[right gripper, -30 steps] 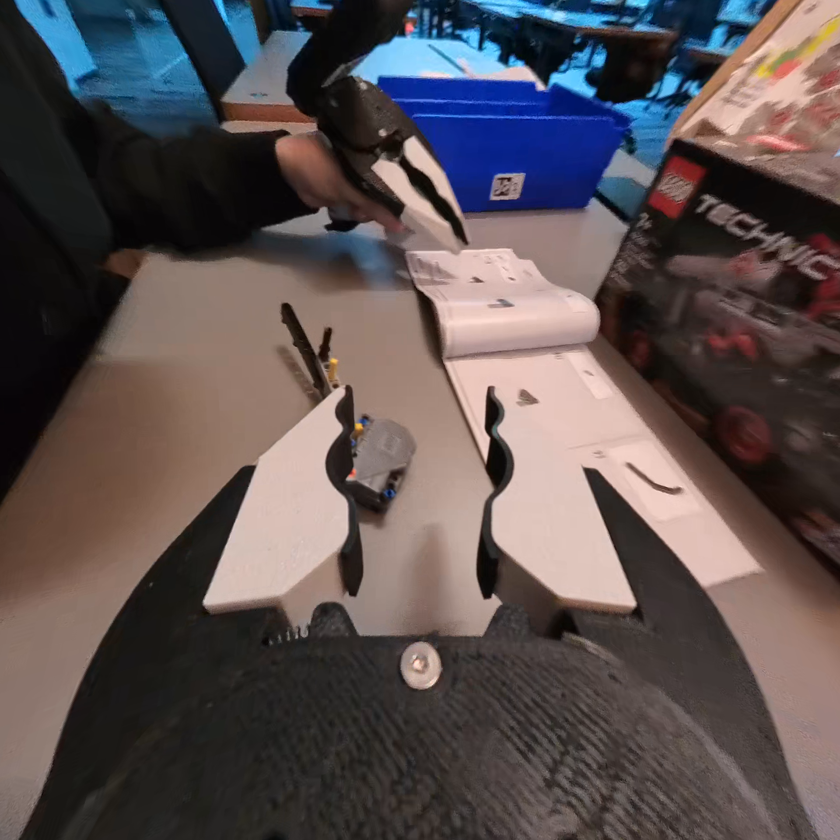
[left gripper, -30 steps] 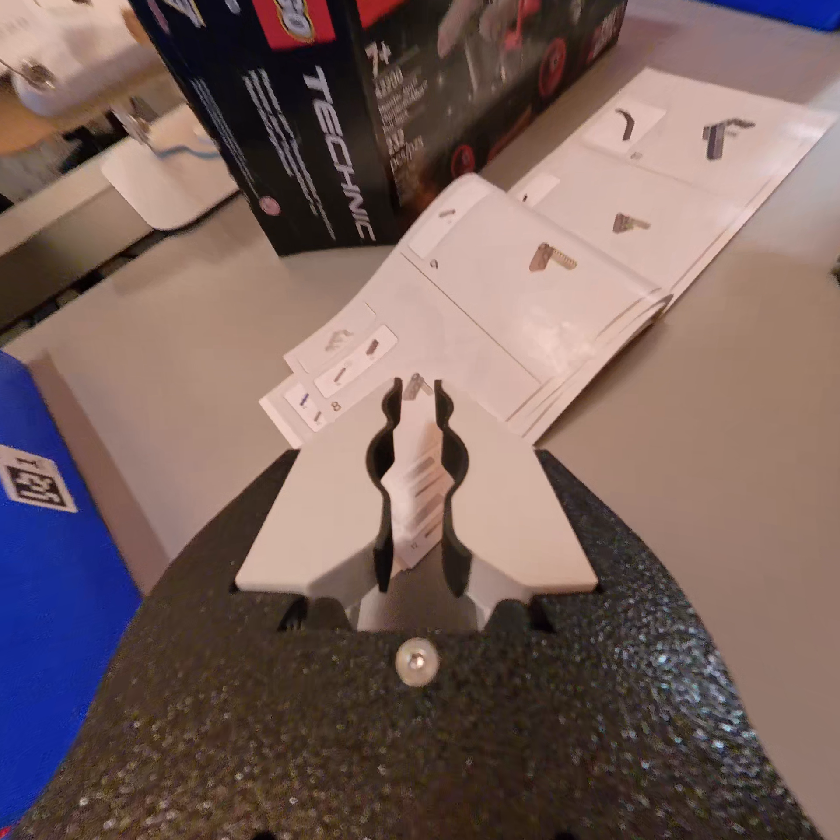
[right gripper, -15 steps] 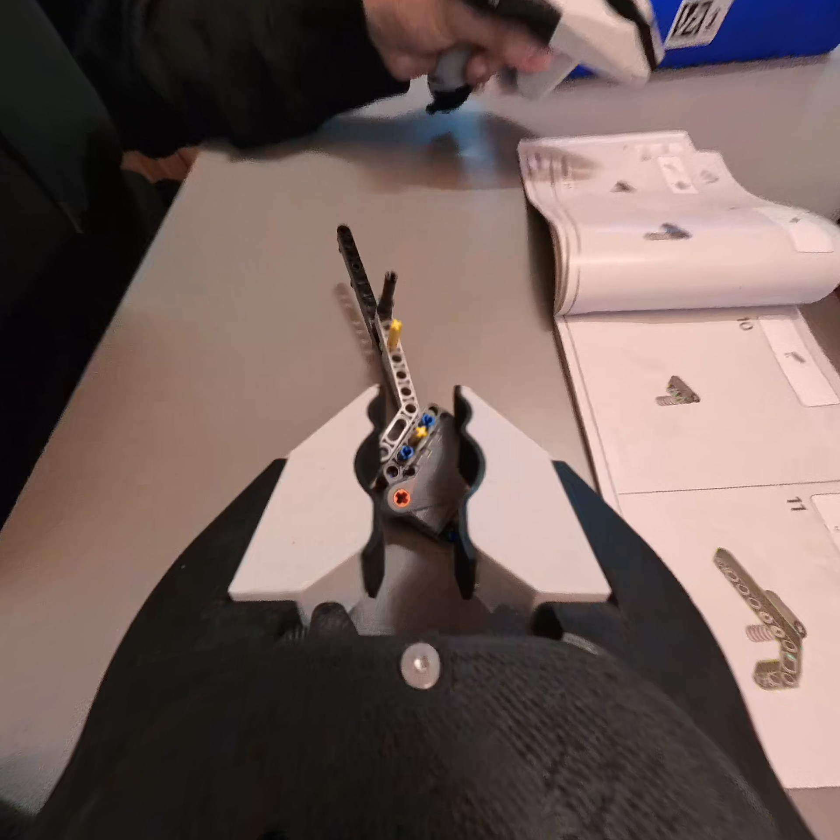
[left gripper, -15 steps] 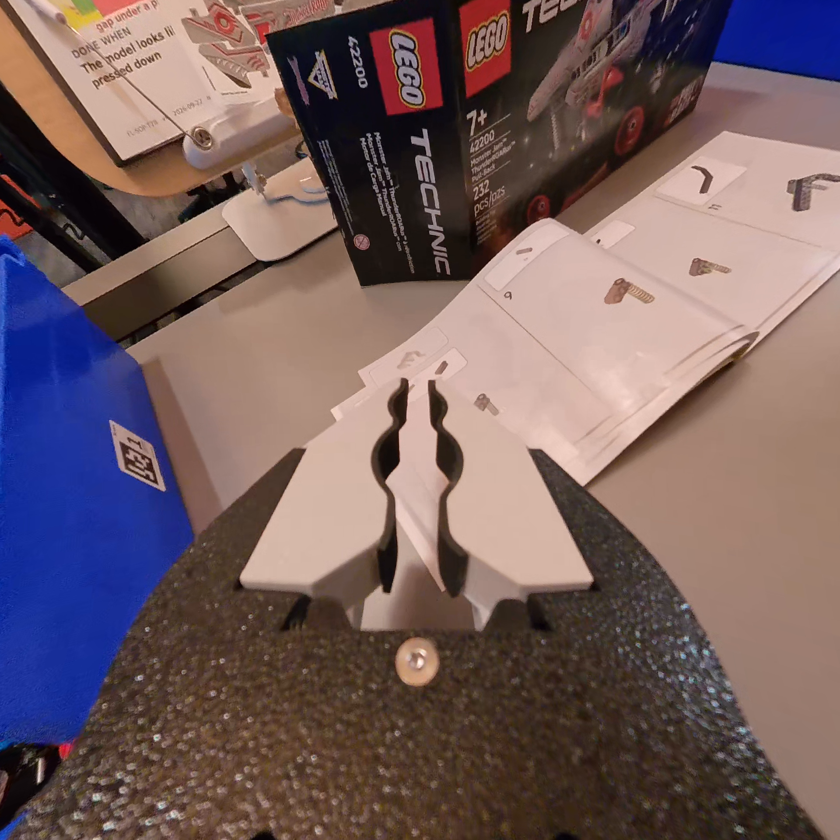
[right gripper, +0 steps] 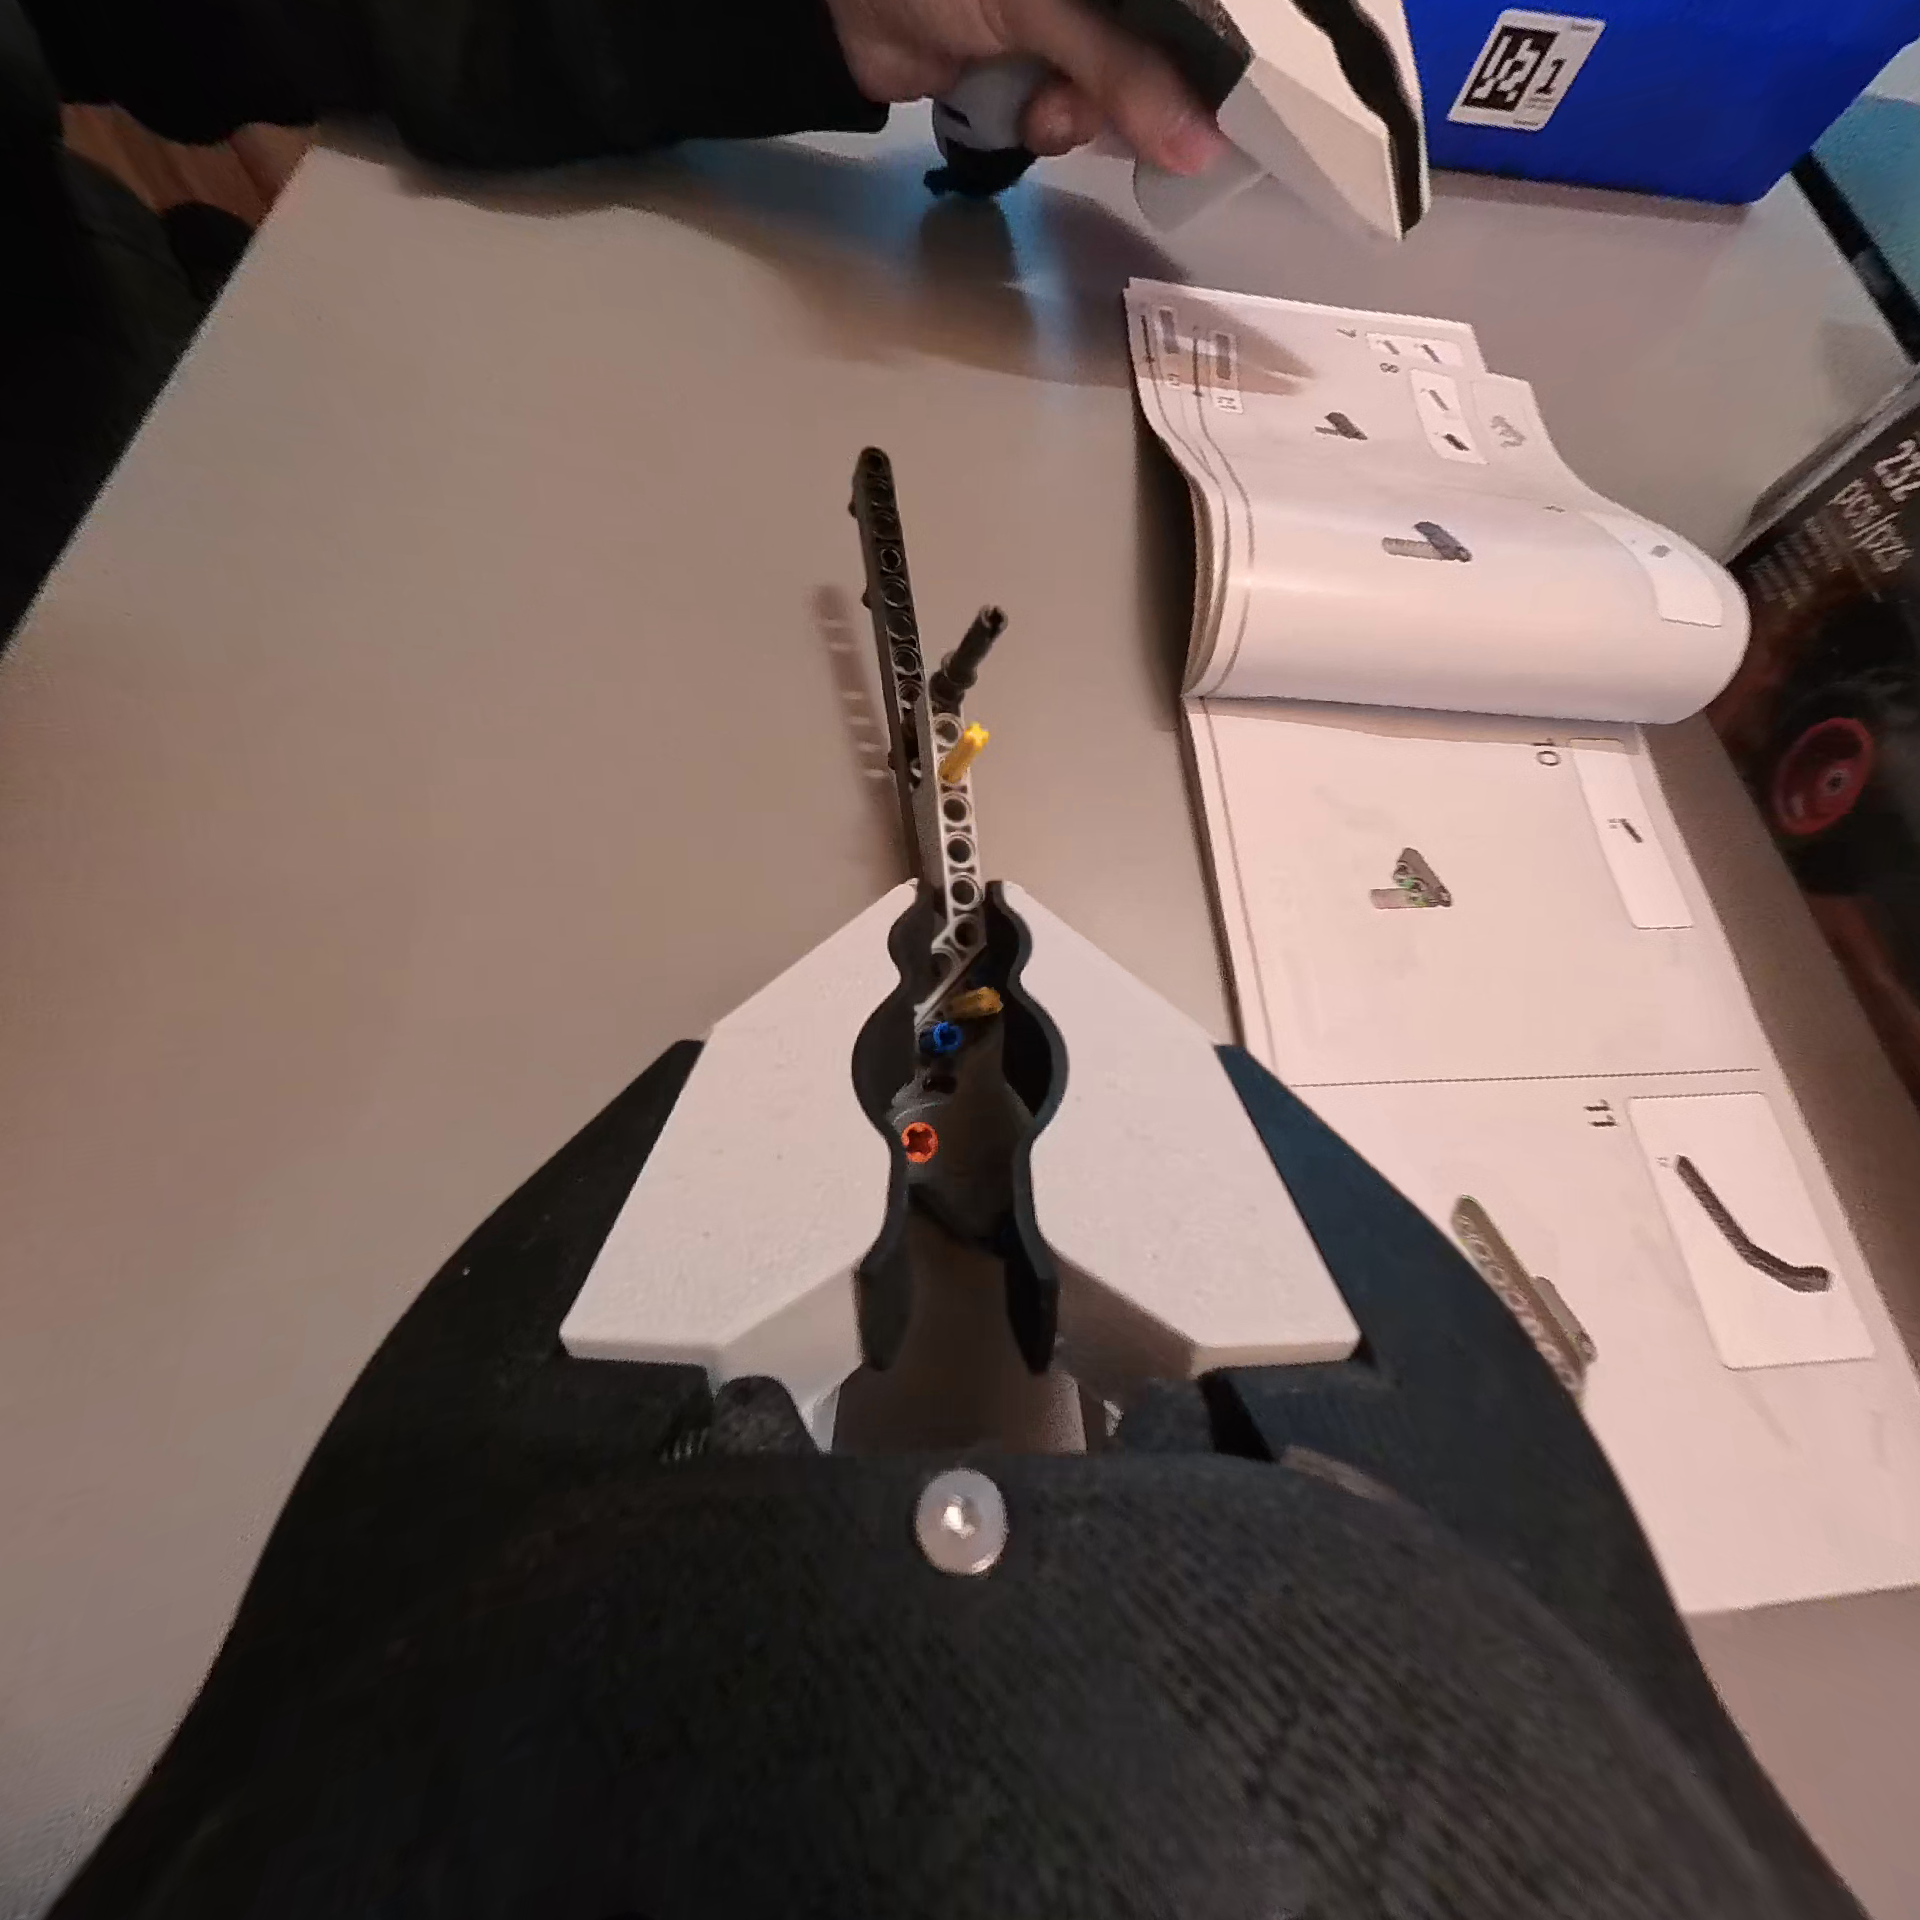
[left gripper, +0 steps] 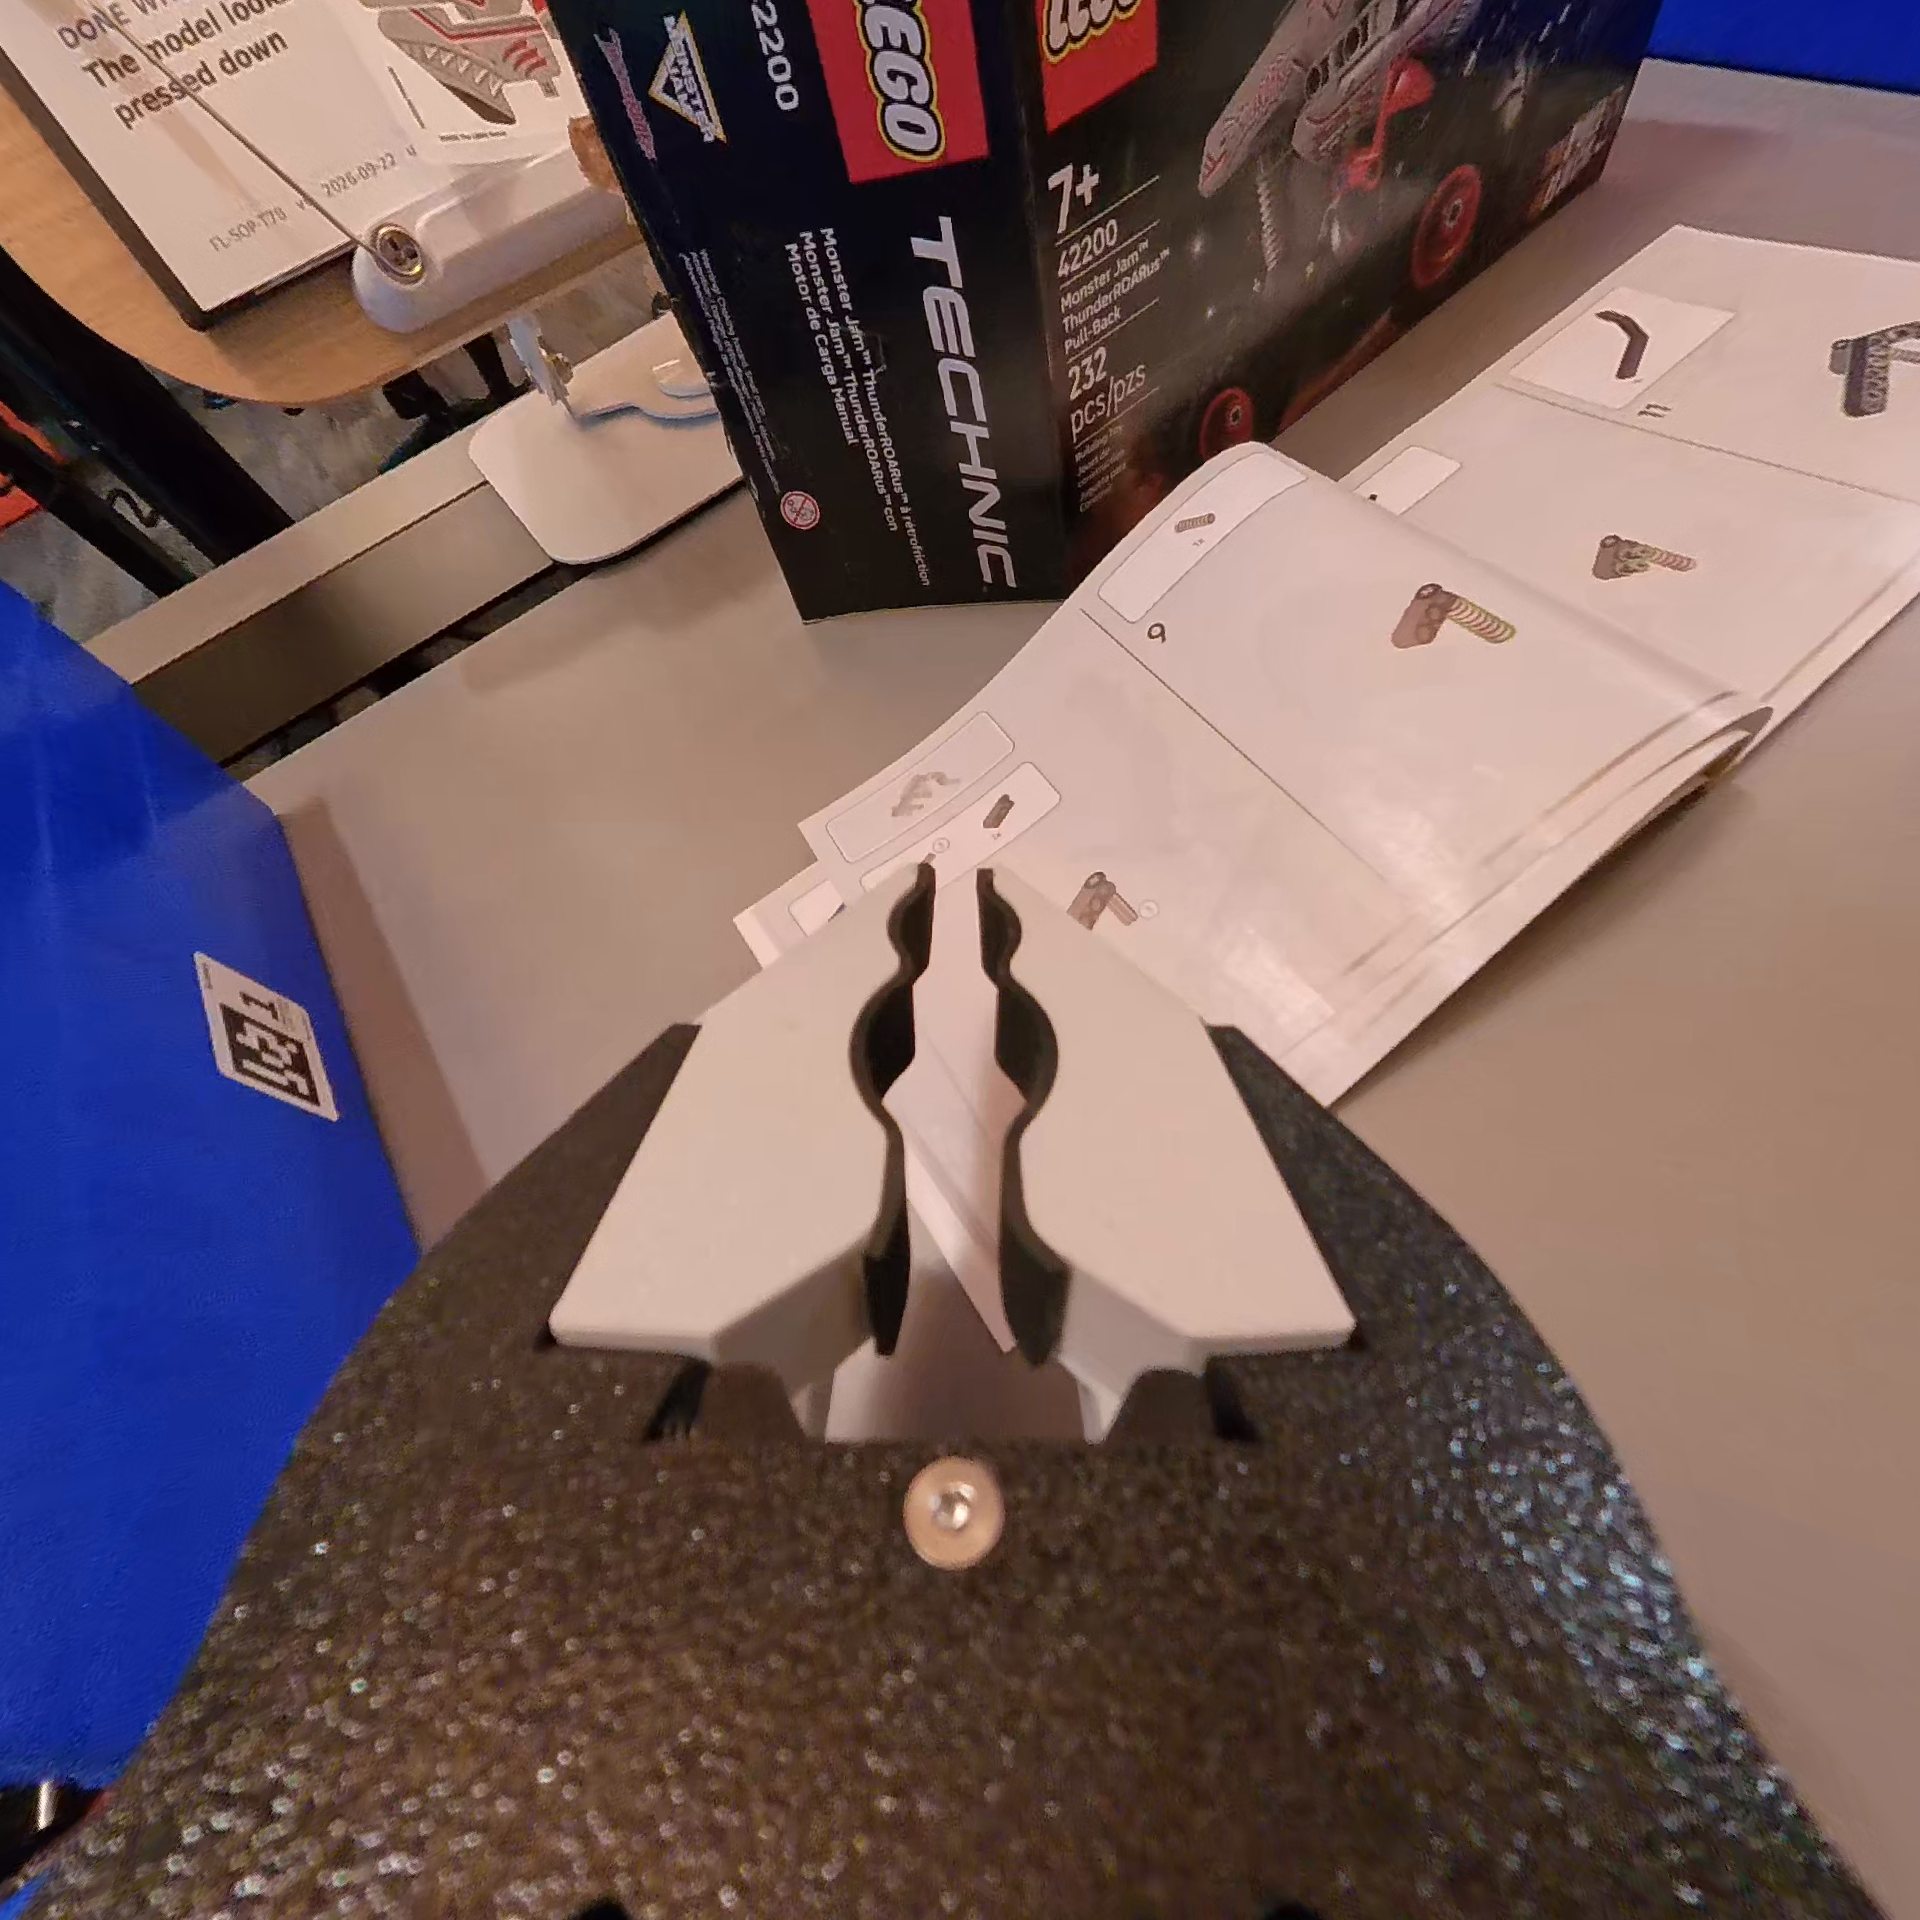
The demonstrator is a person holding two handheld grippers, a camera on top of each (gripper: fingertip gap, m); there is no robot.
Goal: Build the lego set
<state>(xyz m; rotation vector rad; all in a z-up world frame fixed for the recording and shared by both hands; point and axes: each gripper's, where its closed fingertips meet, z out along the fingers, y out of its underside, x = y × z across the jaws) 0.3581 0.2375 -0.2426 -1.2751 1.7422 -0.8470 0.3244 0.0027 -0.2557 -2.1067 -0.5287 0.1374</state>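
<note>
Lego assembly (right gripper: pixel 940 1101), light but spindly, sits clamped by its stiff grey block in the right hand-held gripper (right gripper: pixel 956 904) above the counter (right gripper: pixel 468 623); left hand-held gripper (left gripper: pixel 951 883), nearly closed, holds nothing.

The right tongs (right gripper: pixel 956 904) point forward and slightly down over the bench (right gripper: pixel 468 623), their white fingers (right gripper: pixel 790 1122) drawn nearly together and clamped on the lego build (right gripper: pixel 935 1039), which sticks out past the tips. The left tongs (left gripper: pixel 951 883) are held above the bench with only a narrow slit between their fingers (left gripper: pixel 727 1164) and nothing gripped. In the right wrist view the left tongs (right gripper: pixel 1392 177) appear farther off, raised clear of the bench and tilted down, held by a hand (right gripper: pixel 1039 62) with a dark sleeve (right gripper: pixel 468 73) behind it.
</note>
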